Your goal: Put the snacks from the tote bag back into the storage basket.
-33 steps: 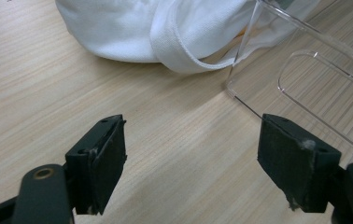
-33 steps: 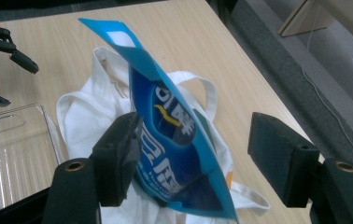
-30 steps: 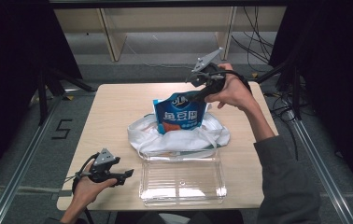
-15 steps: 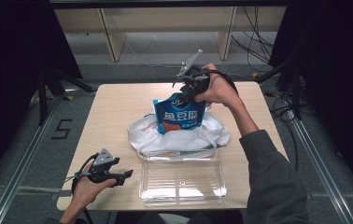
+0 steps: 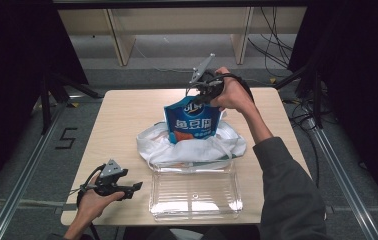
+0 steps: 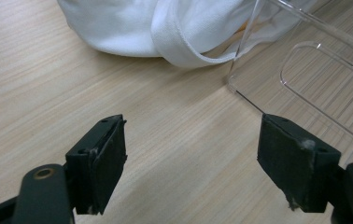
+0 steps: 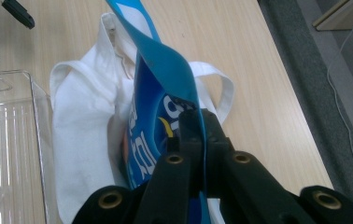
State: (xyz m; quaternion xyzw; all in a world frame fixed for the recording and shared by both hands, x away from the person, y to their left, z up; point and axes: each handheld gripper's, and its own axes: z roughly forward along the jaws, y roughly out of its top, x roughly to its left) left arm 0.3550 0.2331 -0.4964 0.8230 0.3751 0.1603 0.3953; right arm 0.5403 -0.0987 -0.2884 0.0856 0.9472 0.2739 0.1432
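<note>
Jaws of the right gripper [image 7: 198,135] are pinching the blue snack pouch's [image 5: 193,120] top edge, having just been closing. Left gripper [image 6: 191,161] is idling released over the bench [image 5: 122,120]. Thin film is likely risking slipping or snagging the white bag [image 5: 192,147].

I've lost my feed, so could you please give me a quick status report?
Right tool shut on blue snack bag's top edge. Bag upright in white cloth bag. Left tool open, low over table. Clear tray alongside; nothing blocking.

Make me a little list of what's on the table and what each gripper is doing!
snack bag: blue snack bag standing in the white cloth bag
right gripper: right gripper just closed, pinching the snack bag's top edge
left gripper: left gripper open, nothing between its jaws, over bare table
box: clear plastic box in front of the cloth bag
</note>
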